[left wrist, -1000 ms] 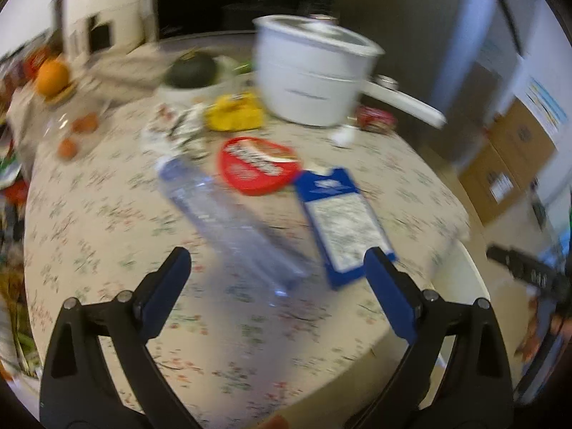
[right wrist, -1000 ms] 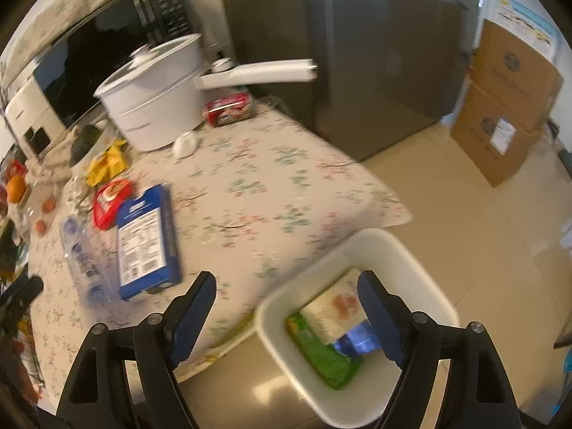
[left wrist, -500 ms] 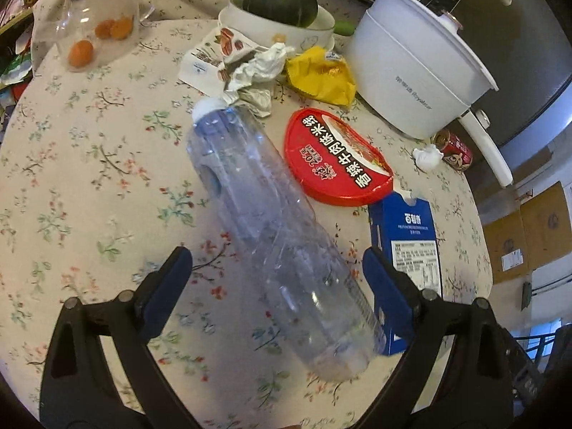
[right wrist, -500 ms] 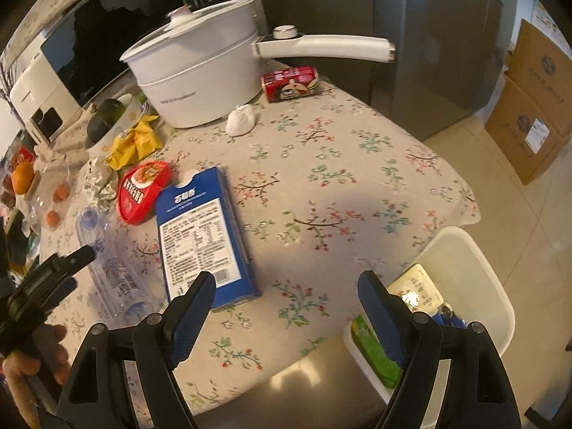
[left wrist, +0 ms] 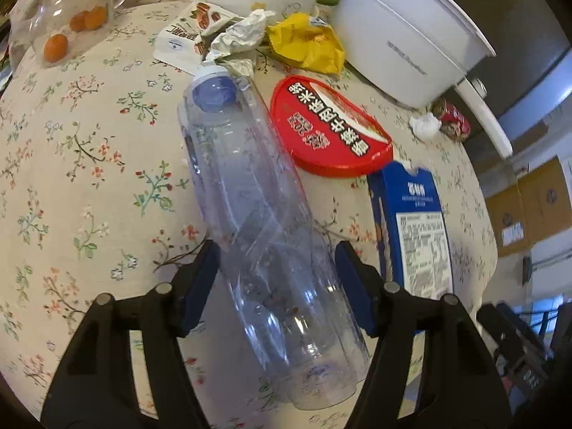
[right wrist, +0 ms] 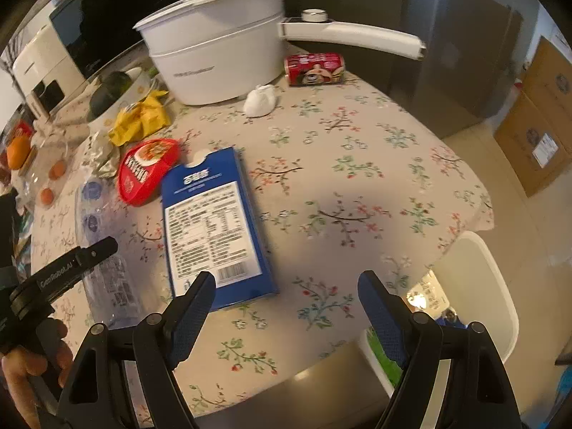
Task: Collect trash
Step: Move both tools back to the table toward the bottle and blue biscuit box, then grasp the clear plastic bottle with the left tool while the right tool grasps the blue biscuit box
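A: What lies between the pads of the left hand-held gripper (left wrist: 277,255)?

B: A clear plastic bottle (left wrist: 257,193), flat on the floral surface (left wrist: 82,164); the jaws are closing around its lower body, the pads not visibly pressing yet.

A: And to its right?

B: A red lid (left wrist: 330,130), then a blue carton (right wrist: 211,228). The right hand-held gripper (right wrist: 286,291) hovers with jaws apart, empty. A white bin (right wrist: 479,286) sits past the surface's edge.

bin (right wrist: 479,286) half hidden, contents unclear
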Tool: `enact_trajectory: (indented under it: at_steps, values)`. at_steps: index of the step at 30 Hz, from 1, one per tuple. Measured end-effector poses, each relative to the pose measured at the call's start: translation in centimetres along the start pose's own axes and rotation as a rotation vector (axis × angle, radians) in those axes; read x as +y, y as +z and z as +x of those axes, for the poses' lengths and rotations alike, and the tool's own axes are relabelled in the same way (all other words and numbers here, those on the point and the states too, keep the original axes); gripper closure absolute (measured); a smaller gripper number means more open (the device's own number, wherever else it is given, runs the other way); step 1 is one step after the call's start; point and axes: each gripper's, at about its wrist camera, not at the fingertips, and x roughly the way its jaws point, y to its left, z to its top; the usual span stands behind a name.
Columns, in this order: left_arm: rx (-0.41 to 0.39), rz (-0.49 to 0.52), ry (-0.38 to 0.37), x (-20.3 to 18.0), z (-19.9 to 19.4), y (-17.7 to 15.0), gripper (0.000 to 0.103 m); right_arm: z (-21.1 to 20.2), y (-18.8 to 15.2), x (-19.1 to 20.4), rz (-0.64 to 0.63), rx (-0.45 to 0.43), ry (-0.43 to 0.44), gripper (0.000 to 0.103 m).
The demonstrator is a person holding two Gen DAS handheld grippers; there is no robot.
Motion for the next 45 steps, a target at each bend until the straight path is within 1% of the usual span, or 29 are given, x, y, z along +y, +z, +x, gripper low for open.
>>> enact_trajectory:
  at_steps: [3,6,11,15,22,34,35,36,37,40,45]
  values:
    - [0.021,0.044,-0.003,0.5,-0.7,-0.3,0.037,0.6,0.0,1.0,-0.031,0.01,0.017,0.019]
    - [0.03,0.062,-0.015,1.1,-1.5,-0.6,0.037,1.5,-0.2,2.1,-0.059,0.023,0.038,0.018]
    - [0.023,0.108,-0.022,2.2,-3.7,-1.2,0.037,3.2,-0.2,4.0,-0.123,0.038,0.045,0.016]
    - [0.018,0.125,-0.025,3.2,-4.8,-1.7,0.037,4.4,-0.3,5.0,-0.165,0.052,0.057,0.014]
    - [0.006,0.129,-0.032,4.7,-6.3,-2.4,0.037,5.8,-0.4,6.3,-0.242,0.05,0.012,0.009]
    - [-0.019,0.138,-0.052,5.5,-8.2,-3.3,0.037,6.2,-0.3,6.7,-0.278,0.026,-0.041,0.008]
    - [-0.019,0.139,-0.052,5.5,-8.3,-3.3,0.037,6.4,-0.4,6.6,-0.279,0.031,-0.045,0.006]
    - [-0.02,0.138,-0.052,5.6,-8.3,-3.4,0.037,6.7,-0.4,6.4,-0.277,0.038,-0.049,0.001]
    - [-0.019,0.136,-0.052,5.7,-8.3,-3.4,0.037,7.0,-0.5,6.2,-0.271,0.047,-0.055,0.001]
    - [-0.02,0.13,-0.054,5.7,-8.3,-3.3,0.037,7.6,-0.5,5.8,-0.247,0.064,-0.051,0.001]
    - [-0.026,0.133,-0.059,5.7,-8.5,-3.4,0.037,7.7,-0.5,5.5,-0.234,0.059,-0.031,0.002]
